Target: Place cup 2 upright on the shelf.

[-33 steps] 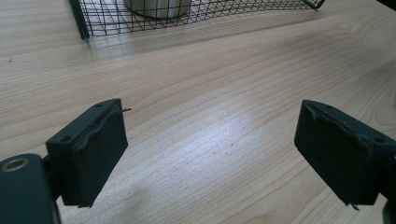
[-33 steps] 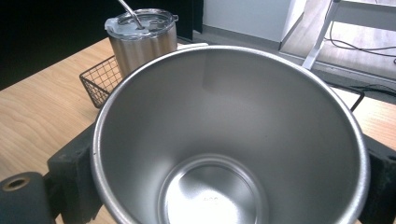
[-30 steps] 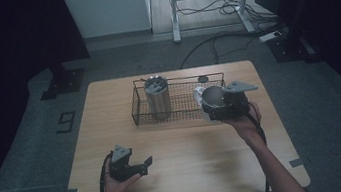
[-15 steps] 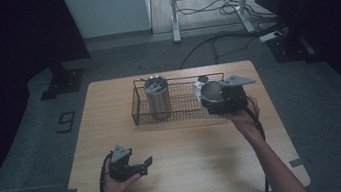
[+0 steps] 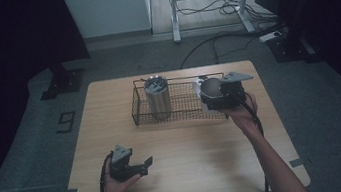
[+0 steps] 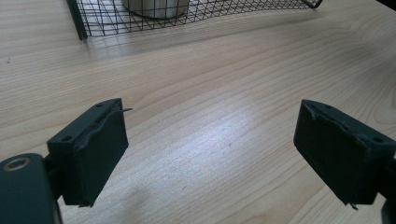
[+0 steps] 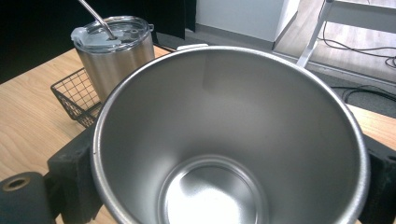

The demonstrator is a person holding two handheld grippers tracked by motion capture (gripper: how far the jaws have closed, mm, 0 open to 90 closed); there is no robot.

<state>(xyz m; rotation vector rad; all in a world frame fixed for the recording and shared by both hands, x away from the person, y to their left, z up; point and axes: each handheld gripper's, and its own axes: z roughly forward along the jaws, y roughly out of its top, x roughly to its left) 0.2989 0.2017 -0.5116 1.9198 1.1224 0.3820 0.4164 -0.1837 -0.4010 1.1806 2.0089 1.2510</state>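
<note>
Right gripper [image 5: 214, 95] has the open steel cup [image 7: 229, 140] clamped between its jaws: black pads sit against the cup wall on both sides in the right gripper view, mouth facing the camera, inside empty. In the high view the cup [image 5: 209, 89] hangs over the right end of the wire basket [image 5: 181, 117], at about rim level; I can't tell whether it touches the wire yet.

Key relation: the lidded tumbler [image 5: 157, 98] with a straw stands upright in the basket's left part, so the free space is to its right, directly under or just beside the held cup. In the right gripper view, the tumbler [image 7: 114, 51] sits beyond and to the left of the cup rim, apart from it. The cup's long axis is tipped well off vertical, mouth pointing roughly up and toward the hand side.

My read: the next move is a drop into the basket's right part, and it depends on rolling the cup upright and staying clear of the tumbler and the basket rim.

Left gripper [image 5: 133, 167] rests on the bench [image 5: 194, 173] near the front edge, jaws spread wide with nothing between them, well away from the basket [image 6: 196, 11]. The right hand is the only one positioned to act.
</note>
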